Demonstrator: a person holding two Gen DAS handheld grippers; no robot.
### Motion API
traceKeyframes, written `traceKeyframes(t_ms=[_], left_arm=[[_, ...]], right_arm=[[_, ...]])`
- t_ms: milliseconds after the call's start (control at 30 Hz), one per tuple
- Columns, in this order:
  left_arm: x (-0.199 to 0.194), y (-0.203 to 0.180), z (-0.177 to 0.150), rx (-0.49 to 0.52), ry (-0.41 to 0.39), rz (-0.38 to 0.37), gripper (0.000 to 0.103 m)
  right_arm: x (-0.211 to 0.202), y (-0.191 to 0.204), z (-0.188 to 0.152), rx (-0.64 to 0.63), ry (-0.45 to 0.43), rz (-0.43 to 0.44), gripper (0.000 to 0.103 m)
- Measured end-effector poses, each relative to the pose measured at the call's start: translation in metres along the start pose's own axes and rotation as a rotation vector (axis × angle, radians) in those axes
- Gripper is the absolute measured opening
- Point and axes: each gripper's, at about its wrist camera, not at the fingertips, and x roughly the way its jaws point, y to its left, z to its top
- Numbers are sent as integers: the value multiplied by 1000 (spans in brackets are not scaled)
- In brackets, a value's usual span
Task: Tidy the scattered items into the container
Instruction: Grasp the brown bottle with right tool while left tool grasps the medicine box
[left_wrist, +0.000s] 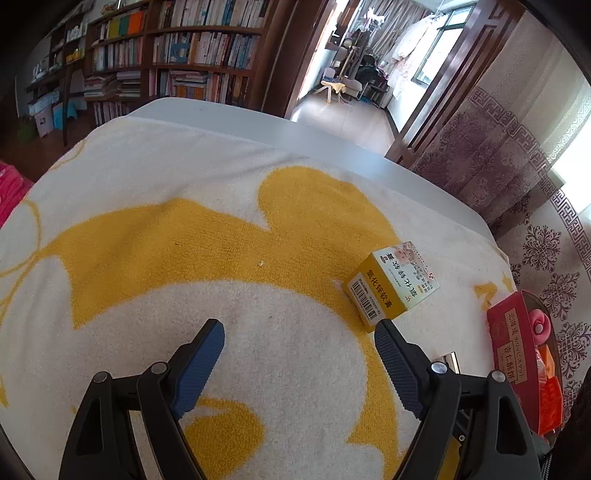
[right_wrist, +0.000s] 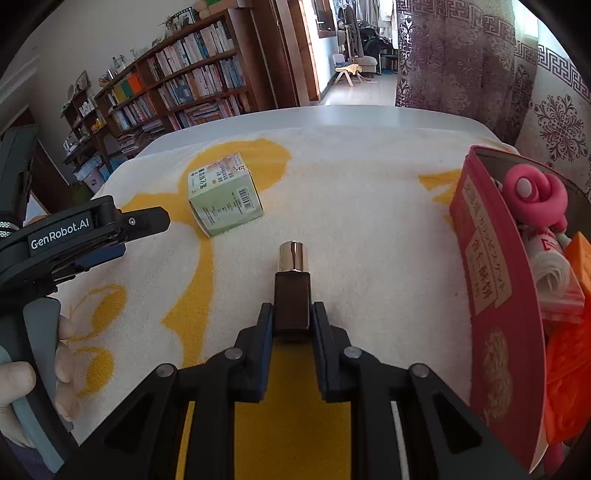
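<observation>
Right up against the lens we have the right gripper (right_wrist: 291, 319), its jaws shut on the dark body of a small brown bottle (right_wrist: 291, 295) with a shiny metal cap, which lies lengthwise on the towel, cap pointing away from us. Widening out, we start with the biggest thing: the cream and yellow towel (left_wrist: 166, 229) spread over the white surface (left_wrist: 258, 125), then the red container (right_wrist: 491, 295) standing at the towel's right edge, already holding a pink round item (right_wrist: 532, 192), a rolled white packet and something orange. Next in size is the yellow and green medicine box (left_wrist: 391, 284), resting on the towel just beyond the left gripper (left_wrist: 299, 354), whose jaws stand wide open with nothing between them. In the right wrist view a gloved hand (right_wrist: 22, 384) holds that left tool off to the side. So we judge the step in hand to be the pickup of the bottle, with the box not yet collected. Next, as we read it, comes a lift clear of the towel, a swing to the right over the container's tall near wall, and a release inside, with a firm hold since the bottle looks smooth.
</observation>
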Motion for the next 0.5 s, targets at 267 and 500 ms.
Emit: traceKeyframes(t_ms=[267, 500], left_arm=[[25, -49, 21, 84, 19, 31, 85], [52, -69, 37, 125, 28, 101, 85]], right_arm=[[3, 3, -1, -13, -18, -9, 22], [5, 2, 0, -8, -20, -2, 22]])
